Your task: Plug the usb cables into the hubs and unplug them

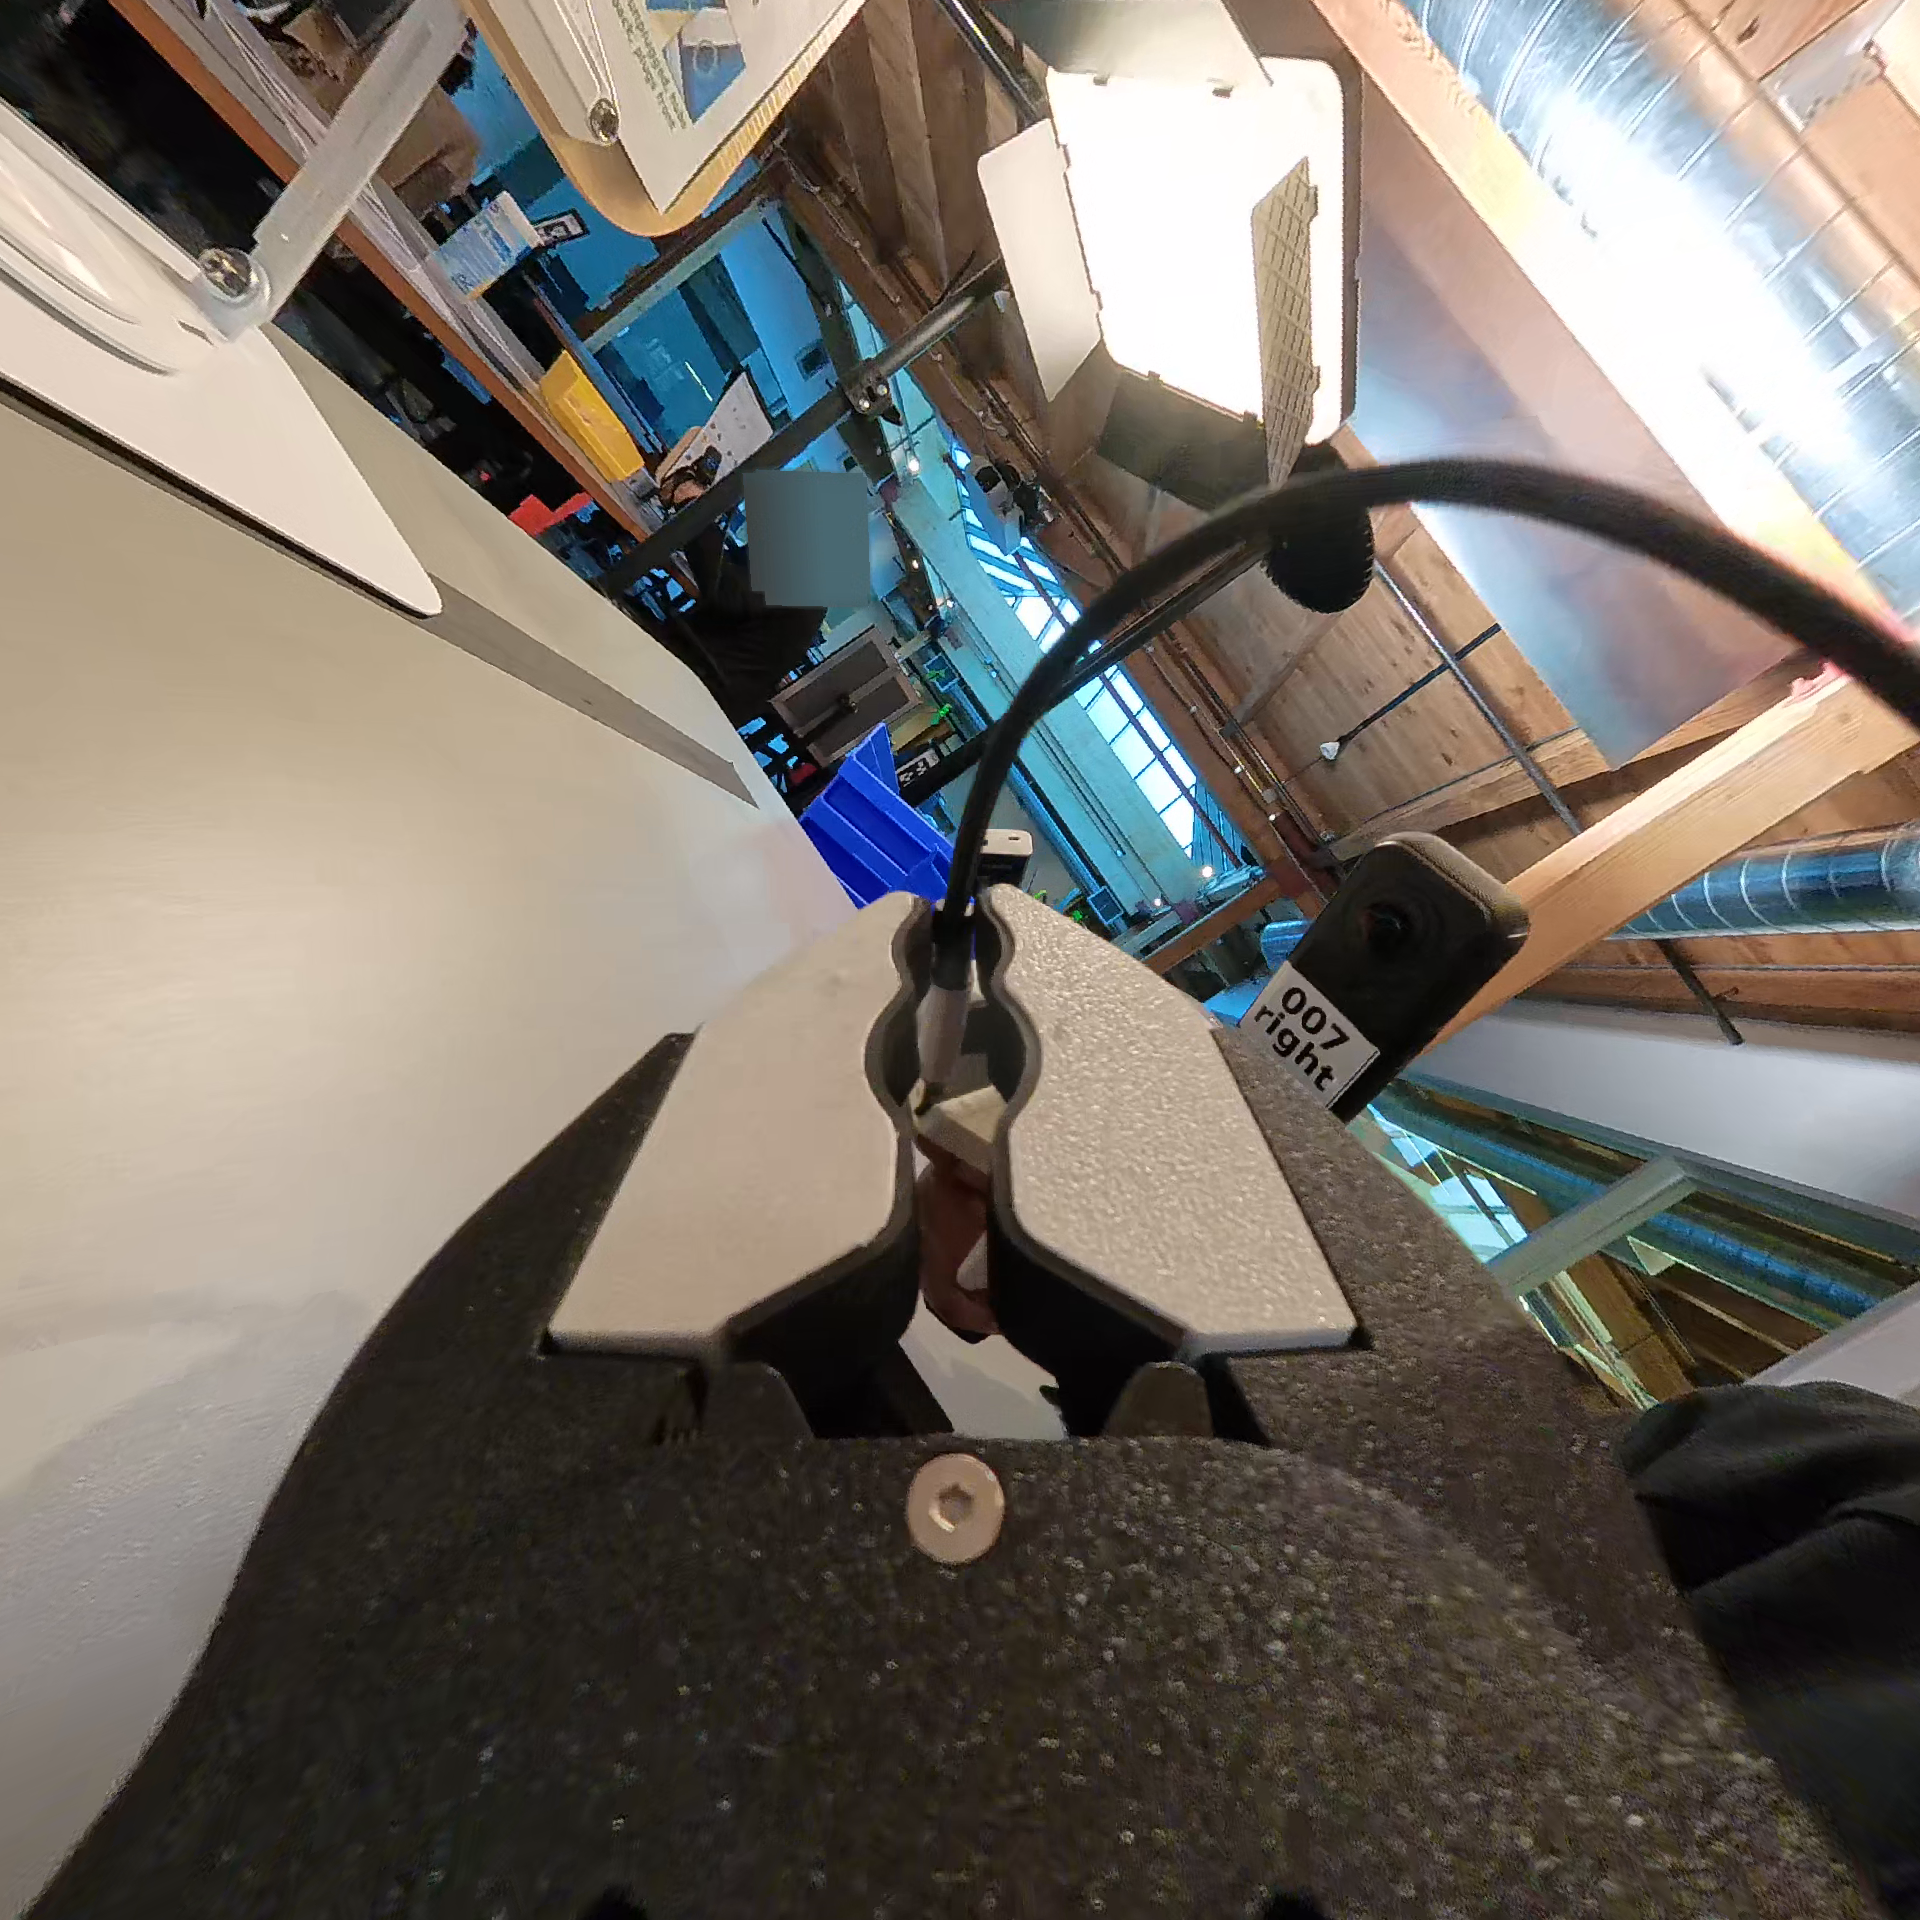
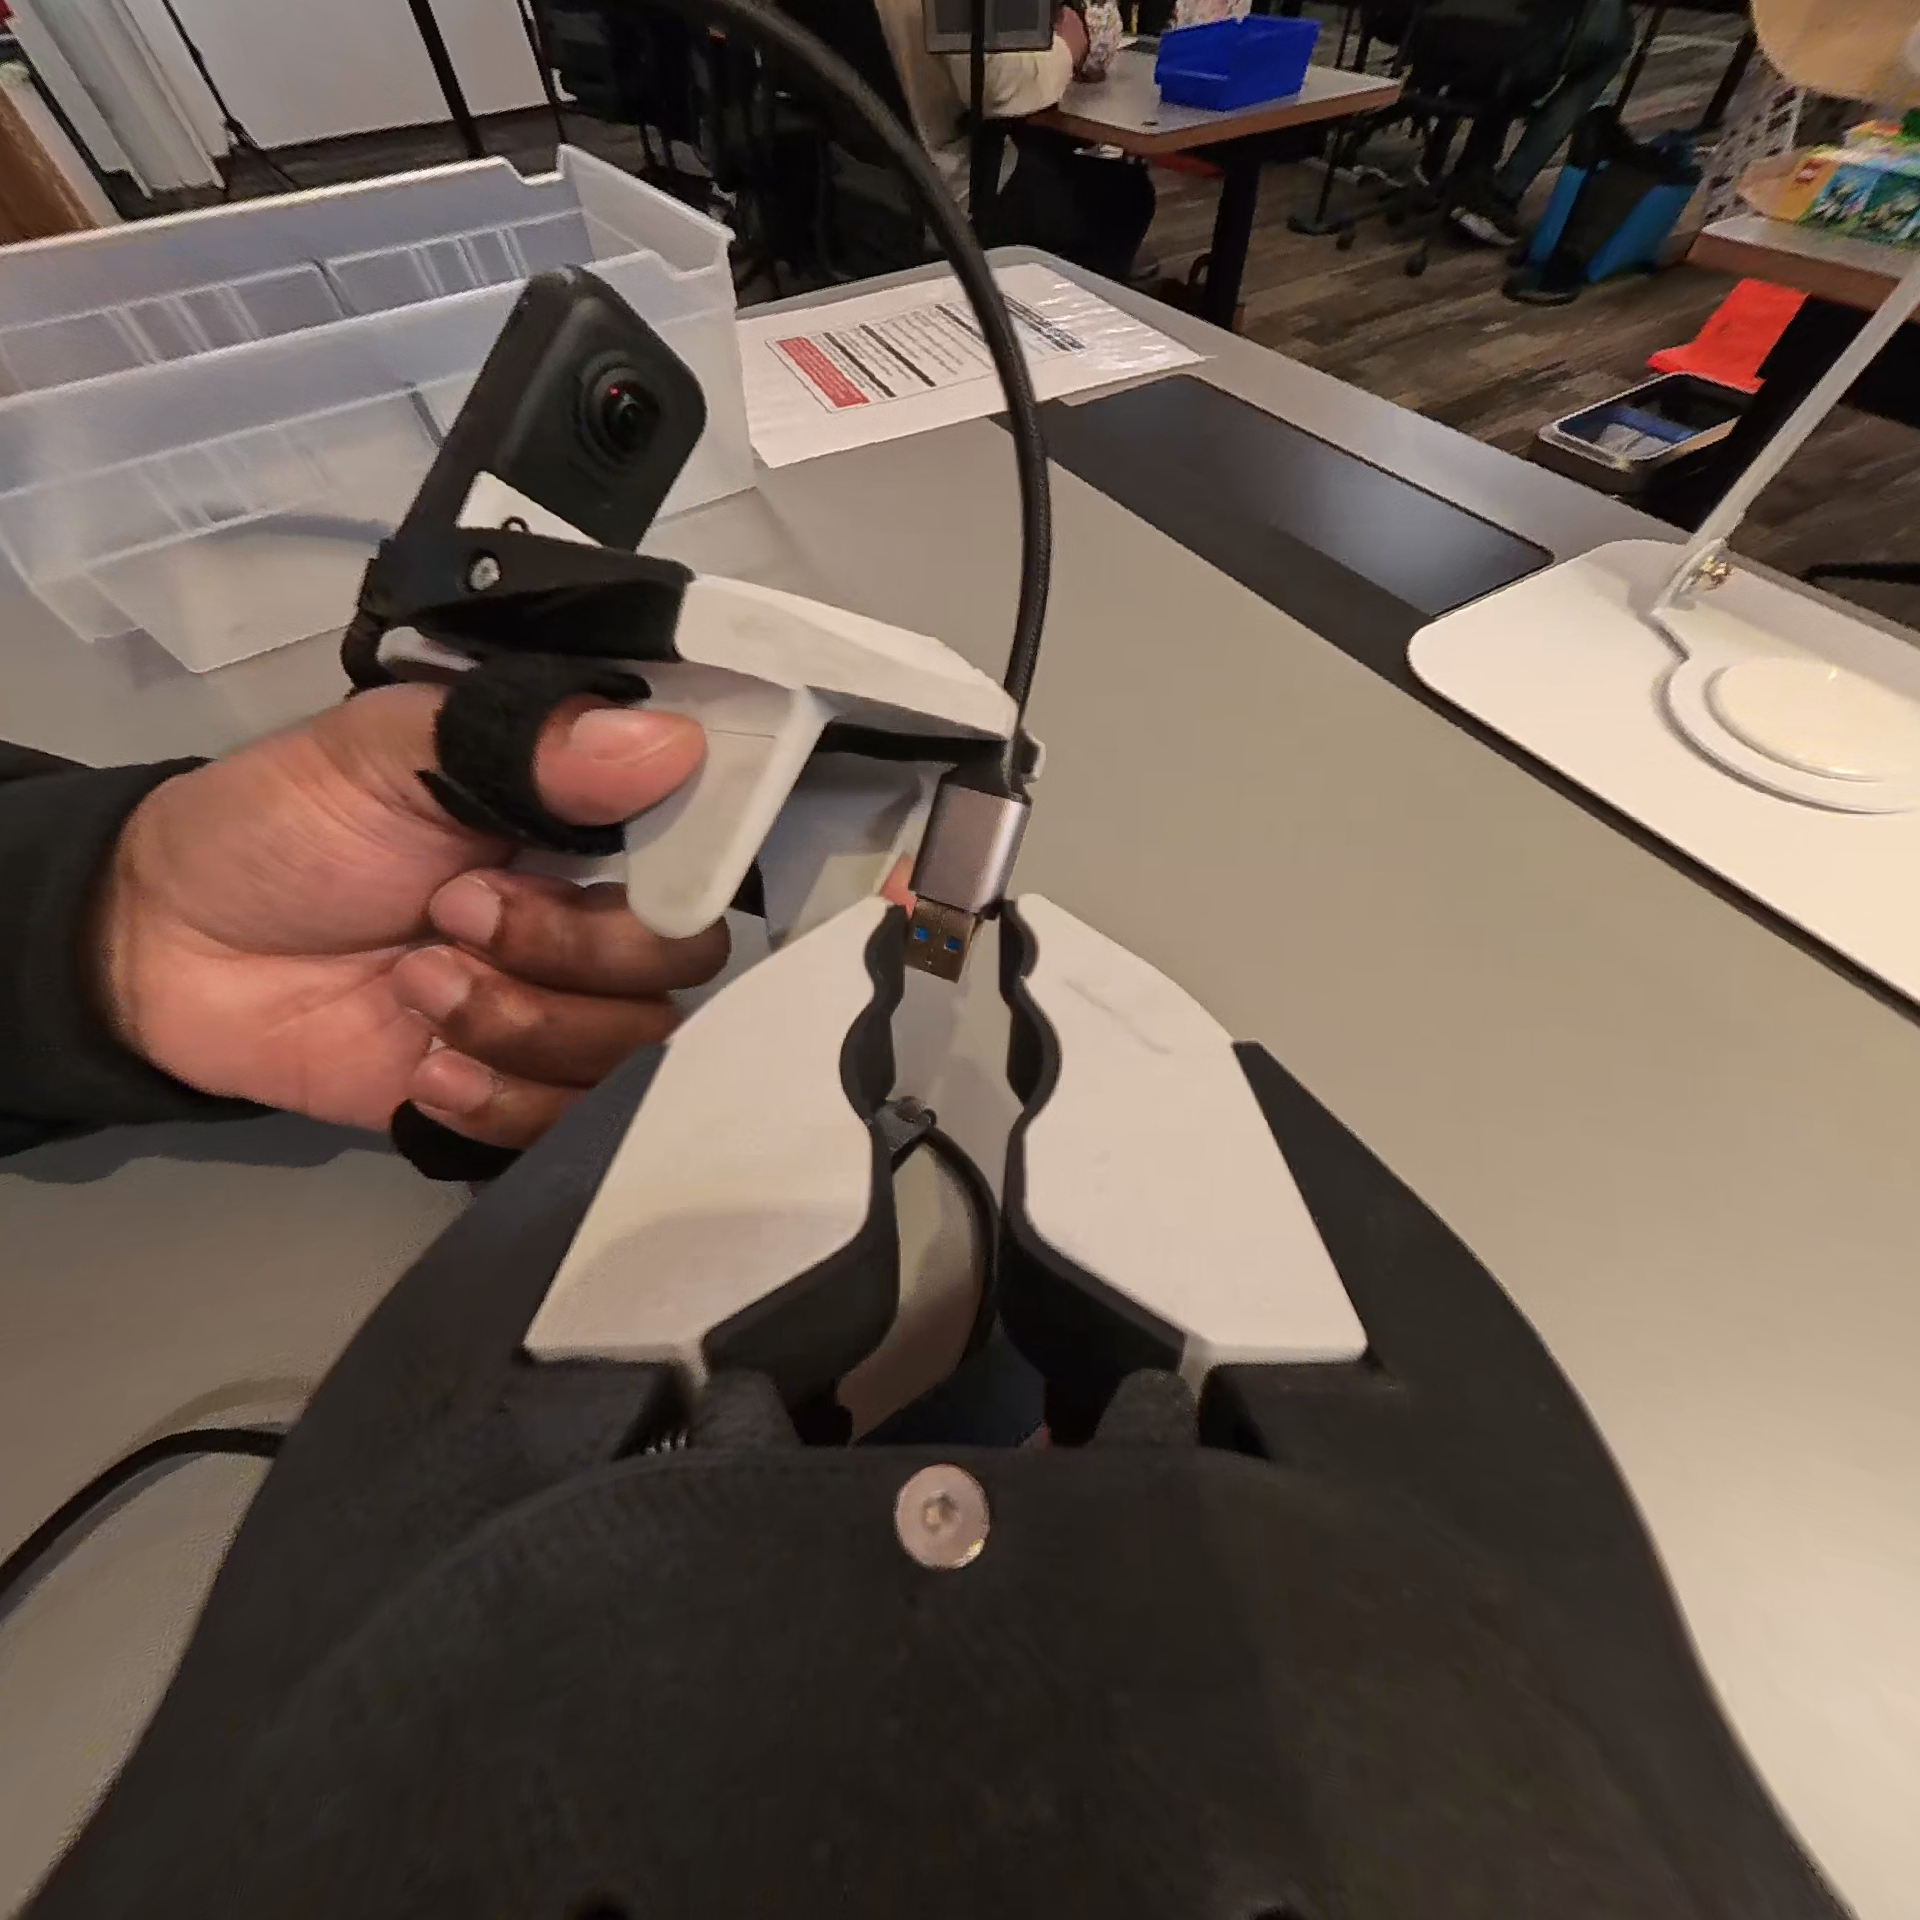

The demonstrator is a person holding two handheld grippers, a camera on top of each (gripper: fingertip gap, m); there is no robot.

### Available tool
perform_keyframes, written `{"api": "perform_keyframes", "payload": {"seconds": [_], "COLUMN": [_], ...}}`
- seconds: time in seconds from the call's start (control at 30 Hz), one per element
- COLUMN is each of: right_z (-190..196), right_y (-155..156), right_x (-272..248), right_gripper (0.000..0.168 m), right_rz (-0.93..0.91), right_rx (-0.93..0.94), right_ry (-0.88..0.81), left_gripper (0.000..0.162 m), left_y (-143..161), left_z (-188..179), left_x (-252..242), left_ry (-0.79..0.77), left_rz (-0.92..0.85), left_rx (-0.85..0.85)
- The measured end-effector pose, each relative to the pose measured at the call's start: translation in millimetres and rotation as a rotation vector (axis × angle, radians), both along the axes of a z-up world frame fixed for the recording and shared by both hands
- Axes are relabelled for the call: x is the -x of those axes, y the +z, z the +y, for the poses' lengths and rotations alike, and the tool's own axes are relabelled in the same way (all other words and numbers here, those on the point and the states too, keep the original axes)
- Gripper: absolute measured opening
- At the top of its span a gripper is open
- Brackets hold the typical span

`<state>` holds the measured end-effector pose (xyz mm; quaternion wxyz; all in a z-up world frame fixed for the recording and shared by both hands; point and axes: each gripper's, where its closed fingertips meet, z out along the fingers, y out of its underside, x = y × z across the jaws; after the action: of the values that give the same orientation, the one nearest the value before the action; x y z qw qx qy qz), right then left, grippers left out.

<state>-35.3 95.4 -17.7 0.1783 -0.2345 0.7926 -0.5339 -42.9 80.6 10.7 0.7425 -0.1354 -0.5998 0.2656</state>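
One USB cable (image 2: pixel 961 862): my left gripper (image 2: pixel 977 790) is clamping its silver plug, tip hanging between my right gripper's (image 2: pixel 940 930) parted jaws w/o touching. Hubs aren't showing. My left hand (image 2: pixel 343 914) is holding its gripper tilted above the desk (image 2: pixel 1299 831). Cable's far end is running off frame.

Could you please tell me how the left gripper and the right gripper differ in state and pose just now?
The left gripper is shut on the USB cable, just behind its silver plug; the right gripper is open and holds nothing. The left gripper dangles the plug downward, while the right gripper's fingertips flank the plug's metal tip without clamping it. Both share pale, wavy-edged fingers on black bodies.
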Motion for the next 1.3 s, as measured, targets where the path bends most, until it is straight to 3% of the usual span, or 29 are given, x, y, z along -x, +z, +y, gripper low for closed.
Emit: {"api": "perform_keyframes", "payload": {"seconds": [0.47, 0.73, 0.87, 0.97, 1.07, 1.2, 1.3], "right_z": [2, 7, 14, 31, 48, 67, 66], "right_y": [0, -1, -21, -36, -45, -63, -74], "right_x": [13, 13, 42, 54, 50, 30, 29], "right_gripper": [0.013, 0.012, 0.028, 0.041, 0.056, 0.078, 0.078], "right_rz": [-0.011, 0.017, 0.093, 0.041, -0.02, 0.03, 0.114], "right_rx": [-0.019, -0.044, -0.173, -0.305, -0.388, -0.458, -0.462], "right_ry": [-0.031, 0.012, -0.094, -0.139, -0.158, -0.154, -0.183], "left_gripper": [0.017, 0.009, 0.008, 0.008, 0.008, 0.008, 0.008], "left_y": [-4, -15, -14, -17, -22, -24, -24], "left_z": [18, 23, 12, 9, 8, 12, 14], "left_x": [13, 15, 10, 8, 9, 11, 12], "left_ry": [-0.111, -0.09, -0.034, -0.028, -0.028, -0.039, -0.045], "left_rz": [-0.114, -0.269, -0.29, -0.298, -0.316, -0.332, -0.338], "left_rx": [0.163, 0.331, 0.35, 0.338, 0.33, 0.348, 0.357]}}
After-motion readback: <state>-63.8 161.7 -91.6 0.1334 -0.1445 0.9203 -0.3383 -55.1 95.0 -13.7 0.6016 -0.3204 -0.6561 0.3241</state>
